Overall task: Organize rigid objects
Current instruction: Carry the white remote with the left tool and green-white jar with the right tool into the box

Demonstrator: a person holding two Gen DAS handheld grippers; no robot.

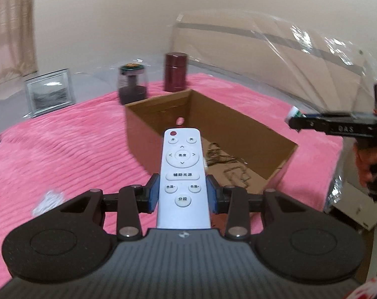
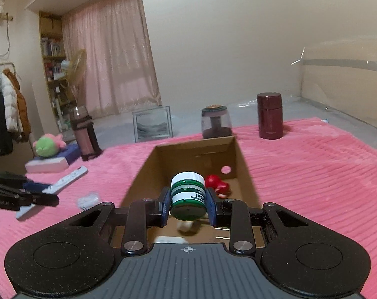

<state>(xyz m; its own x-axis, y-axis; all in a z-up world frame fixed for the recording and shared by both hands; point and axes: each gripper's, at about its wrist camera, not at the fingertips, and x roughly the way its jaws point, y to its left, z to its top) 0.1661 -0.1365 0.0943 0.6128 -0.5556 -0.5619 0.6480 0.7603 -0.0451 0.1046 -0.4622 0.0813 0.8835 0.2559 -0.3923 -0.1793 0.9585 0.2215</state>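
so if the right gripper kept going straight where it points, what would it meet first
Probably the inside of the cardboard box: the right gripper, shut on the green jar, points down into it, toward the red toy. Depth is unclear.

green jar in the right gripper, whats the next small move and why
Probably lower the green jar a little into the cardboard box before opening. The right gripper is shut on it above the open box, where a red object lies farther back, so setting it down near the front should avoid a knock.
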